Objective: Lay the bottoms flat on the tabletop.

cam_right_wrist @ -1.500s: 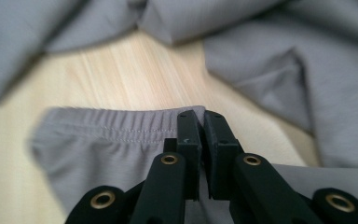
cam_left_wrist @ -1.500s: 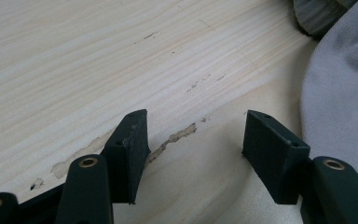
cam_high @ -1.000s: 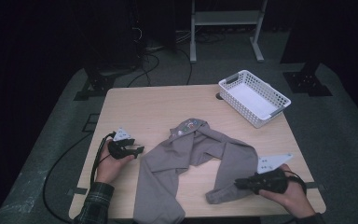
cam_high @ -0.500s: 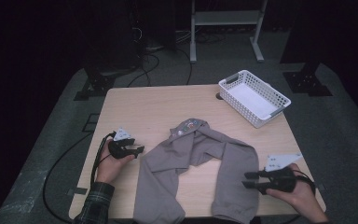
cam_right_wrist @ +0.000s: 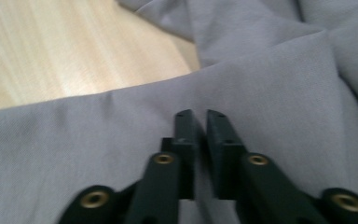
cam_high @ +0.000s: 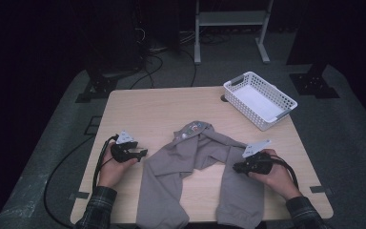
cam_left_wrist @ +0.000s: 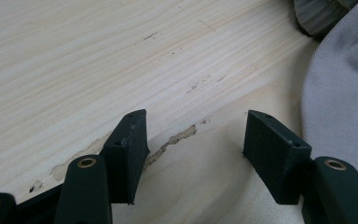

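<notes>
Grey trousers (cam_high: 205,167) need the shut right hand-held gripper (cam_high: 238,167), nipping fabric, pulled toward 3 o'clock while the half-open, empty left hand-held gripper (cam_high: 142,153) waits

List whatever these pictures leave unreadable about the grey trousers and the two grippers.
- Right gripper, right gripper view: jaws nearly together over the grey trousers; blur hides whether cloth is pinched between them.
- Trouser leg ends, high view: cut off by the bottom edge where they hang past the table.
- Coloured marks at the waistband, high view: too small to read.
- Left gripper, left gripper view: the trousers are cut off by the right edge.
</notes>
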`<action>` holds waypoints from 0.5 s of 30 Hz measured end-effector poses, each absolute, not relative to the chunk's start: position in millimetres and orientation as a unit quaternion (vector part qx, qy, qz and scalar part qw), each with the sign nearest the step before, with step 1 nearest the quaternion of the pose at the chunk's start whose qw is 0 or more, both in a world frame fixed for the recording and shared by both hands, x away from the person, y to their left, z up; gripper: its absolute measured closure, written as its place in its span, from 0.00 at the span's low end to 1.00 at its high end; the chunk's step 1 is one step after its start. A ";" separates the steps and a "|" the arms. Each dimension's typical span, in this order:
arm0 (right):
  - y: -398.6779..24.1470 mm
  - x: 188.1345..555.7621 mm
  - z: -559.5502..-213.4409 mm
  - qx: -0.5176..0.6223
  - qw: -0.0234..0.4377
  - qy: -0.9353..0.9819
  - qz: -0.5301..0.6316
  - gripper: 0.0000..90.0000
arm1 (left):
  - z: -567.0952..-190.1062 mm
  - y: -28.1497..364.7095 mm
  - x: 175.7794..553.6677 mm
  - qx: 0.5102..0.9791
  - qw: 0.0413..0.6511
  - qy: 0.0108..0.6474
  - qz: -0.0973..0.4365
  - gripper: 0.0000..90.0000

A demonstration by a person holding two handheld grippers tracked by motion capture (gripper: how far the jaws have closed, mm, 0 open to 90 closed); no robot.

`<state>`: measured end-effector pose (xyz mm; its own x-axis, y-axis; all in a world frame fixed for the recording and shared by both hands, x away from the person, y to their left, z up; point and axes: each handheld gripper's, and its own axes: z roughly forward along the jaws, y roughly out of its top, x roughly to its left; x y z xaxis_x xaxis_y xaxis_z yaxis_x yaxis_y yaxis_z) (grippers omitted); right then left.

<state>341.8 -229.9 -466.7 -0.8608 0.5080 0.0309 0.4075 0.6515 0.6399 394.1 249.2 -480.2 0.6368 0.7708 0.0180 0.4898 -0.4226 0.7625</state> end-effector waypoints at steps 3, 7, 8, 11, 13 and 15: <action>-227.7 332.4 -465.4 0.237 0.076 0.913 0.323 0.97 | -480.2 249.0 394.0 0.822 0.376 0.383 0.187 0.43; -224.6 315.2 -465.1 0.220 0.050 0.919 0.324 0.98 | -480.2 249.2 394.1 0.823 0.377 0.383 0.186 0.43; -223.9 311.1 -465.1 0.215 0.042 0.920 0.325 0.98 | -480.2 249.2 394.1 0.823 0.377 0.383 0.186 0.43; -221.2 298.3 -464.7 0.203 0.024 0.924 0.324 0.98 | -480.2 249.2 394.1 0.823 0.377 0.383 0.186 0.43; -219.6 289.1 -464.4 0.197 0.012 0.926 0.323 0.98 | -480.2 249.1 394.2 0.822 0.377 0.383 0.186 0.43; -218.7 280.4 -464.4 0.185 0.003 0.929 0.320 0.98 | -480.2 249.1 394.1 0.822 0.377 0.383 0.186 0.43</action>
